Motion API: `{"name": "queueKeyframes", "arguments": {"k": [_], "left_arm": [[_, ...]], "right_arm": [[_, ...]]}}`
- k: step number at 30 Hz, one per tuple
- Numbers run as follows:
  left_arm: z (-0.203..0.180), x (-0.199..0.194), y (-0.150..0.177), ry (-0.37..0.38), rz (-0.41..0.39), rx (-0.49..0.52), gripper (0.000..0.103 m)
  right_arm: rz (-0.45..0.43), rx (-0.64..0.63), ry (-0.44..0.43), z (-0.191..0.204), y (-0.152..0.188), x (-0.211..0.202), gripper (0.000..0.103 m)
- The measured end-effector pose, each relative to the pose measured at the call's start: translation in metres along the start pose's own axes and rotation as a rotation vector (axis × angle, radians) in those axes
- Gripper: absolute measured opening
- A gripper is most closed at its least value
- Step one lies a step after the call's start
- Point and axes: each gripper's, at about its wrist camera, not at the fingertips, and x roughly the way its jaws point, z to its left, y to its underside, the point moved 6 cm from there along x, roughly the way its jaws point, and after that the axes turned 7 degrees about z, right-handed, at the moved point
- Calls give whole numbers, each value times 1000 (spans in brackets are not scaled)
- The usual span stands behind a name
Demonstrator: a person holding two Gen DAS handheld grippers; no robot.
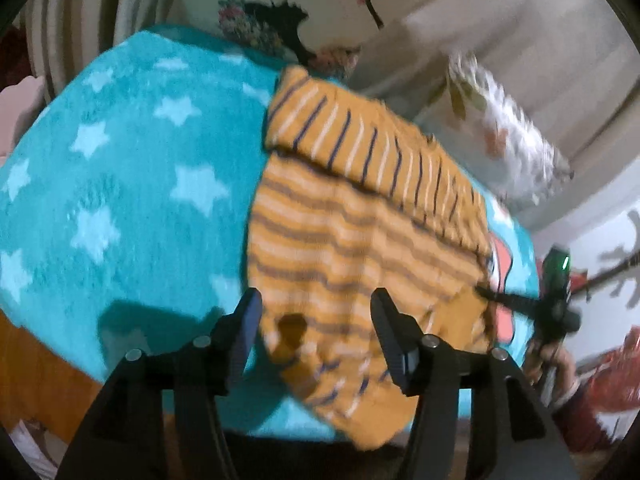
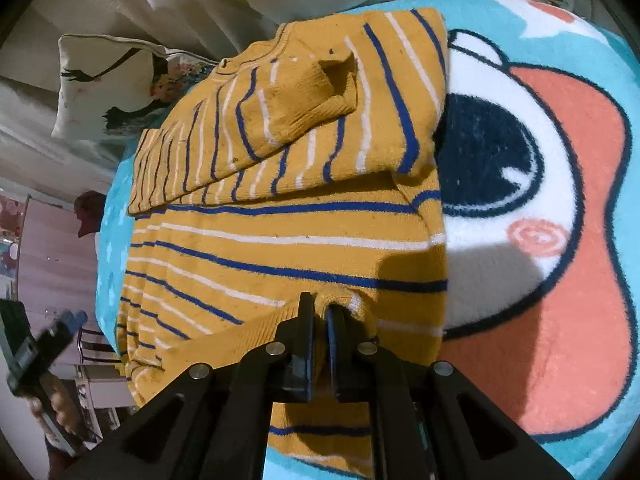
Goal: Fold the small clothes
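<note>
A small mustard-yellow sweater (image 1: 360,232) with blue and white stripes lies on a teal blanket (image 1: 132,184). One side and sleeve are folded over its body. My left gripper (image 1: 316,316) is open, hovering just above the sweater's near corner, nothing between its fingers. In the right wrist view the sweater (image 2: 288,208) fills the middle, a sleeve cuff (image 2: 320,92) lying on the folded part. My right gripper (image 2: 320,316) is shut on a pinch of the sweater's fabric at its near edge. The right gripper also shows in the left wrist view (image 1: 556,304), at the sweater's far side.
The blanket (image 2: 560,160) has white stars and a large cartoon face in white, coral and dark blue. Printed pillows (image 1: 304,8) and a white sheet (image 1: 520,40) lie beyond it. An orange surface (image 1: 36,372) shows at the blanket's near left edge. Furniture stands at far left (image 2: 48,248).
</note>
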Motion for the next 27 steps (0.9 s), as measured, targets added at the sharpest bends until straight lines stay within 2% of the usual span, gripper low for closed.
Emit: {"name": "queueKeyframes", "arguments": {"k": [3, 5, 6, 11, 18, 20, 21, 22, 25, 27], "left_arm": [[1, 9, 31, 29, 67, -33, 61], [4, 17, 50, 80, 90, -93, 67], [4, 22, 57, 93, 98, -114, 68], [-5, 50, 89, 158, 142, -182, 68], [-26, 66, 91, 255, 138, -233, 67], [-30, 66, 88, 250, 133, -233, 67], [-32, 67, 87, 247, 135, -226, 67], [-33, 68, 86, 244, 140, -222, 67], [-32, 72, 85, 238, 151, -223, 67], [-30, 71, 84, 237, 151, -238, 46]], "right_arm": [[-1, -31, 19, -1, 7, -11, 15], [-10, -55, 50, -3, 14, -20, 32], [-15, -67, 63, -4, 19, -23, 35], [-19, -70, 67, -14, 42, -35, 37], [-47, -90, 50, -20, 62, -49, 39], [-78, -144, 97, -13, 59, -53, 52], [-91, -169, 120, -9, 57, -54, 55], [-106, -206, 147, -5, 52, -54, 58], [-102, -272, 143, 7, 41, -44, 58], [-77, -318, 164, 14, 36, -30, 58]]}}
